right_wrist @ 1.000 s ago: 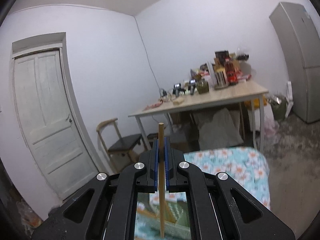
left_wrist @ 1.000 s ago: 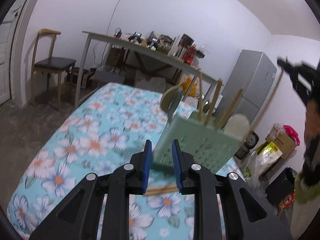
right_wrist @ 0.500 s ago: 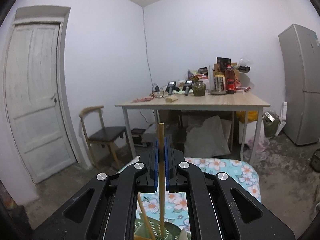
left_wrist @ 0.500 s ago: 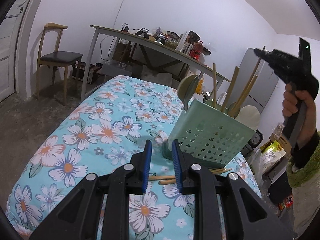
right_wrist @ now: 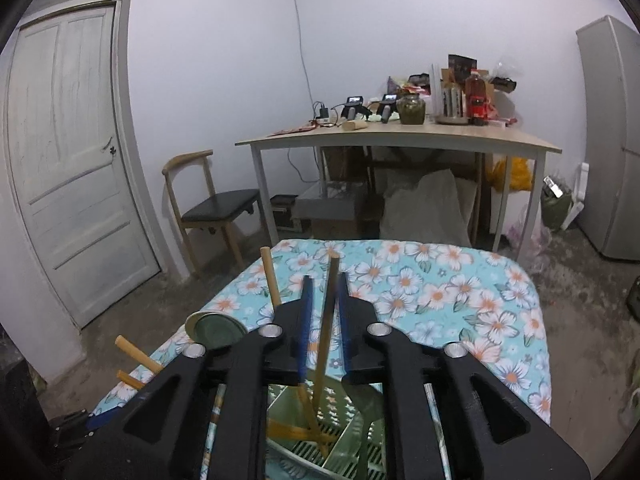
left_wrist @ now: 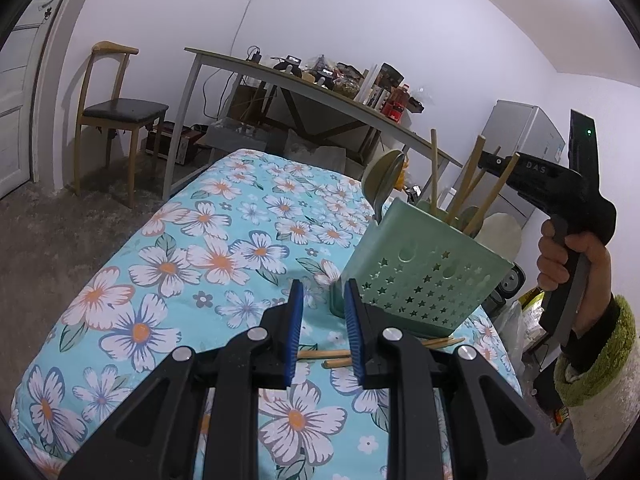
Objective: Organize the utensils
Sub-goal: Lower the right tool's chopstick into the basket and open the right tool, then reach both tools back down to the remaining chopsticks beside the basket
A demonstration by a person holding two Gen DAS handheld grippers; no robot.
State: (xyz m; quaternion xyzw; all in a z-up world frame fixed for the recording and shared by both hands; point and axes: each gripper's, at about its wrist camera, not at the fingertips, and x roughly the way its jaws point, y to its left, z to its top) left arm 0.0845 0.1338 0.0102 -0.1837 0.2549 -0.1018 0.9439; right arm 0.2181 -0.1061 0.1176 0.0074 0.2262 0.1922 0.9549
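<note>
A green utensil holder (left_wrist: 420, 276) with star holes stands on the floral table; it holds several wooden chopsticks (left_wrist: 470, 184) and a green spoon (left_wrist: 382, 178). More chopsticks (left_wrist: 332, 356) lie on the cloth at its base, just beyond my left gripper (left_wrist: 322, 308), which is open and empty. My right gripper (right_wrist: 324, 292) hovers above the holder (right_wrist: 316, 444) with its jaws parted; a chopstick (right_wrist: 325, 336) stands loosely between them, its lower end inside the holder. In the left wrist view the right gripper (left_wrist: 516, 166) sits over the holder's top.
The table with the floral cloth (left_wrist: 192, 264) drops off at its edges. A cluttered desk (right_wrist: 400, 140) and a chair (right_wrist: 212, 204) stand behind, a door (right_wrist: 68, 152) at left, a fridge (right_wrist: 612, 136) at right.
My right gripper lowered over the holder and opened, letting go of the chopstick, which now rests in the holder. My left gripper shifted slightly; it stays open.
</note>
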